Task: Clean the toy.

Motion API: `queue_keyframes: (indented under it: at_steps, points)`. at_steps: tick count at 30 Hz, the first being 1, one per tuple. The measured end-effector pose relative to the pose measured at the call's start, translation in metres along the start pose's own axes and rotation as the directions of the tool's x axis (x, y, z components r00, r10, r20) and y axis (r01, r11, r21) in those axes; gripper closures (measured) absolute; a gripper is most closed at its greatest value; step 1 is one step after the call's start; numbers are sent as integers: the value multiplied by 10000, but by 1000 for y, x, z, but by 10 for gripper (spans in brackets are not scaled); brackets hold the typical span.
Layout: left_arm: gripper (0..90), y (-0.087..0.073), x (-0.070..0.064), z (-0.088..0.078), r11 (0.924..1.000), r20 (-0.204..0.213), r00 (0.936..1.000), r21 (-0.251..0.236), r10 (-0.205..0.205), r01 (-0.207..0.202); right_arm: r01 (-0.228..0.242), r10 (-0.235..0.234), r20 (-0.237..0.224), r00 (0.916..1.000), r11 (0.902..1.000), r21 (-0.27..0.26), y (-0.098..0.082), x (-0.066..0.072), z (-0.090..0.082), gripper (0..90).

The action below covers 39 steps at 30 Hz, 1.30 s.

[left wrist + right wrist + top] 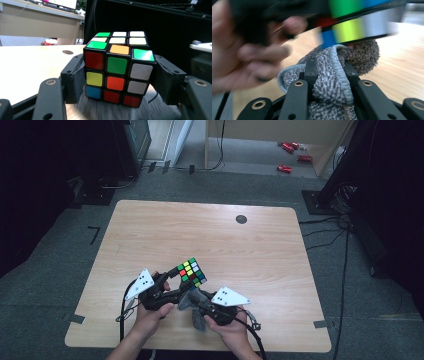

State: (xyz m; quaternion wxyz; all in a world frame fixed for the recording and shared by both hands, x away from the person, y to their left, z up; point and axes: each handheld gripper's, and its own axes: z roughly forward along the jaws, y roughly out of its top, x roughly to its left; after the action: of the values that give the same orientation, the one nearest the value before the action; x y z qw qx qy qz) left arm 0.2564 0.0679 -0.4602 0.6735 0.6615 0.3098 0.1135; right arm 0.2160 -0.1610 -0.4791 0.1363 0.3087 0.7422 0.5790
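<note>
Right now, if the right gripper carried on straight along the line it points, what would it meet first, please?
Probably the cube. The right gripper, shut on the grey cloth, points at the cube's underside, which the left gripper holds; the cloth's bunched end would touch first. Blur leaves the gap unclear.

We seem to be in a lab or workroom: a bare wooden table (210, 230) on grey carpet (350, 285), loose cables (325, 232), black stands (345, 160), a desk (37, 15) behind.

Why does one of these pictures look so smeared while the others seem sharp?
In the right gripper view, the cube and the hand are streaked with motion blur, while the grey cloth in its jaws stays crisp. The left gripper view shows the cube's stickers sharply, the cloth beneath it soft. The high view is evenly lit, dark at the edges.
</note>
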Motion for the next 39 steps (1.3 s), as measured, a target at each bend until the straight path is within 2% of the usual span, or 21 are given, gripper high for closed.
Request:
queue_keyframes:
  at_steps: [2, 4, 5, 7, 9, 11, 12, 13, 14, 15, 17, 18, 23, 27, 29, 31, 32, 34, 36, 39]
  points:
    - [345, 1, 1, -2, 9999, -123, 9998, 43, 144, -143, 368, -367, -359, 9987, 9993, 21, 1, 5, 2, 726]
    - [345, 4, 3, -4, 9998, -140, 9999, -154, 85, -87, 410, -411, -351, 9985, 9992, -35, 4, 1, -1, 724]
    - [345, 6, 5, -6, 9998, -209, 9997, -182, 94, -98, 409, -411, -195, 9990, 9991, -63, 5, -3, -4, 722]
    - [346, 7, 8, -8, 9998, -288, 9996, -189, 70, -76, 537, -537, 512, 9972, 9986, 32, 5, -15, -10, 722]
    - [345, 6, 11, -9, 9998, -377, 9993, -202, -52, 44, 533, -575, 1350, 9892, 9980, 350, 4, -30, -15, 720]
    - [346, 6, 12, -9, 9998, -420, 9991, -148, -109, 103, 175, -297, 2034, 9786, 9980, 614, 3, -44, -21, 719]
    - [346, 6, 12, -9, 9998, -435, 9990, -142, -124, 118, -135, -34, 2466, 9691, 9977, 667, 2, -53, -24, 717]
    - [346, 6, 12, -8, 9998, -427, 9990, -153, -144, 138, -269, 58, 2701, 9628, 9969, 743, 1, -58, -26, 715]
    - [346, 6, 11, -8, 9999, -478, 9988, -121, -112, 106, -473, 196, 3088, 9509, 9955, 823, -1, -65, -29, 714]
    - [346, 6, 11, -7, 9999, -610, 9981, -112, -78, 71, -651, 332, 3272, 9444, 9941, 871, -2, -70, -31, 712]
    - [346, 5, 10, -6, 10000, -823, 9966, 25, 26, -24, -689, 240, 3552, 9345, 9911, 1141, -6, -75, -31, 708]
    - [346, 4, 10, -5, 9998, -968, 9952, 161, 122, -107, -727, 229, 3616, 9321, 9895, 1247, -8, -77, -30, 706]
    - [345, 2, 7, -2, 9983, -1170, 9922, 445, 425, -376, -892, 127, 3772, 9260, 9785, 1859, -17, -81, -23, 693]
    - [345, 1, 6, -1, 9977, -1274, 9907, 526, 487, -423, -932, -13, 3909, 9204, 9704, 2227, -22, -83, -19, 664]
    - [345, 1, 7, -1, 9978, -1365, 9896, 554, 449, -377, -948, -16, 3890, 9212, 9689, 2285, -22, -83, -18, 631]
    - [345, 1, 8, -1, 9977, -1441, 9887, 597, 415, -331, -1005, 27, 3892, 9212, 9677, 2311, -22, -83, -18, 550]
    - [346, 1, 9, -1, 9977, -1470, 9884, 597, 395, -310, -1005, 85, 3815, 9243, 9699, 2218, -22, -83, -19, 483]
    - [345, 1, 9, -1, 9978, -1541, 9874, 602, 357, -266, -982, 122, 3822, 9240, 9735, 2064, -20, -80, -19, 306]
    - [346, 1, 9, -1, 9975, -1623, 9861, 668, 340, -234, -778, -32, 3861, 9224, 9779, 1940, -15, -75, -18, 228]
    - [346, 0, 8, 1, 9972, -1695, 9850, 724, 326, -206, -361, -144, 3616, 9322, 9905, 1325, -5, -63, -18, 176]
